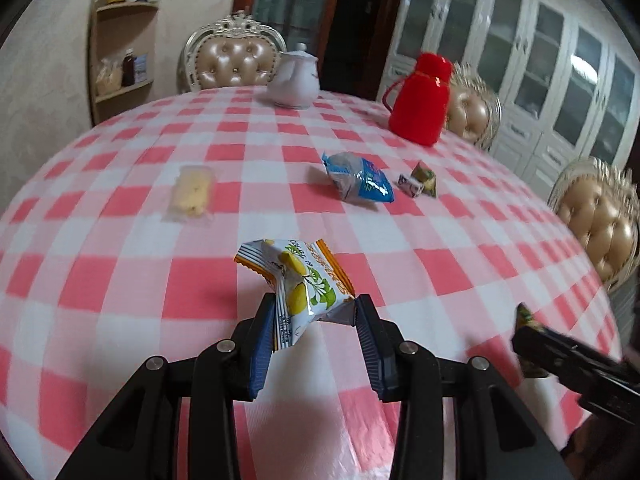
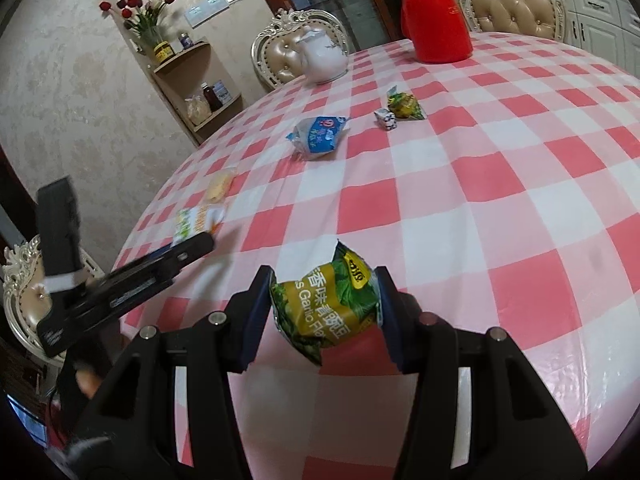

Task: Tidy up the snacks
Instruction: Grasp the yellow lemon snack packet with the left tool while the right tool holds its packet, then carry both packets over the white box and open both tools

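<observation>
My left gripper (image 1: 316, 306) is shut on an orange-and-white lemon snack packet (image 1: 298, 280), held just above the pink checked tablecloth (image 1: 120, 280). My right gripper (image 2: 324, 280) is shut on a green pea snack bag (image 2: 320, 304) near the table's front edge. In the right wrist view the left gripper (image 2: 200, 245) shows at the left with its lemon snack packet (image 2: 198, 220). On the cloth farther off lie a clear-wrapped yellow cake (image 1: 191, 193), a blue-and-silver packet (image 1: 358, 178), a small purple-and-white candy (image 1: 411, 184) and a small green packet (image 1: 426, 176).
A white teapot (image 1: 294, 78) and a red thermos jug (image 1: 420, 100) stand at the table's far side. Tufted chairs (image 1: 234, 60) ring the table. A corner shelf (image 2: 192, 80) with jars and flowers is on the left wall; white cabinets (image 1: 560, 100) stand at the right.
</observation>
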`<control>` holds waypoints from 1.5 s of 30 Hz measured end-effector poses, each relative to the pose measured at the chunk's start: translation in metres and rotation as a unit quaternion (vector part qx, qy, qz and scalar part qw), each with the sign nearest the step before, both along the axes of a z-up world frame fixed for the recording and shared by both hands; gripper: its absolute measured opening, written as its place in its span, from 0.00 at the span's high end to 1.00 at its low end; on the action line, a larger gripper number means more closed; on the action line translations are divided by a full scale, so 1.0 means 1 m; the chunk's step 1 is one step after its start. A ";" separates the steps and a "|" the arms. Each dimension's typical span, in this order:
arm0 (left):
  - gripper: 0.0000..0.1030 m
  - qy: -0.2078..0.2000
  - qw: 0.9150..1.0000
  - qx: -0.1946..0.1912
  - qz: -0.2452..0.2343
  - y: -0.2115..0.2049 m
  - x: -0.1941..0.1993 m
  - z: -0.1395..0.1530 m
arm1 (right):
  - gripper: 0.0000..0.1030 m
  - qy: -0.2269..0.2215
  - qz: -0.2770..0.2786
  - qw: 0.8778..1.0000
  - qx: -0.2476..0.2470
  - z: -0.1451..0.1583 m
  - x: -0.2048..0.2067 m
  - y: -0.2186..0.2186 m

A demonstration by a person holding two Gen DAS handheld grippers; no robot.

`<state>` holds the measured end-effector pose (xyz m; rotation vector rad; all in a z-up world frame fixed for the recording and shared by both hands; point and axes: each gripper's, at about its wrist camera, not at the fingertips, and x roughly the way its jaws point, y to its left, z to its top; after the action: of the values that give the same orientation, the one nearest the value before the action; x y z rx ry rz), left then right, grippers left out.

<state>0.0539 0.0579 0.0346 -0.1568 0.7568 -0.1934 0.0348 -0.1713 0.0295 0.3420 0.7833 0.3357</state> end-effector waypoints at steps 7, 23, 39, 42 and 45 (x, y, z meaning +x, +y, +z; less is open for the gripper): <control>0.61 -0.033 0.998 -0.043 0.043 0.016 -0.032 0.007 | 0.48 -0.010 -0.013 0.999 0.038 -0.002 -0.001 -0.012; 0.60 -0.074 0.995 -0.044 0.055 0.008 -0.111 0.014 | 0.48 -0.019 -0.028 0.998 0.046 0.002 -0.059 -0.003; 0.60 -0.075 0.994 -0.051 0.057 0.018 -0.188 0.022 | 0.48 -0.039 0.013 0.999 0.032 0.007 -0.125 0.033; 0.60 -0.074 0.994 -0.045 0.070 0.026 -0.202 0.026 | 0.48 -0.044 0.025 0.998 0.028 0.008 -0.135 0.043; 0.60 -0.073 0.994 -0.032 0.080 0.035 -0.217 0.032 | 0.48 -0.043 0.033 0.998 0.033 0.008 -0.142 0.049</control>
<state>-0.1634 0.0934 0.0668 -0.2611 0.5900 -0.0750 -0.1074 -0.1219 0.0371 0.3623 0.7018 0.4367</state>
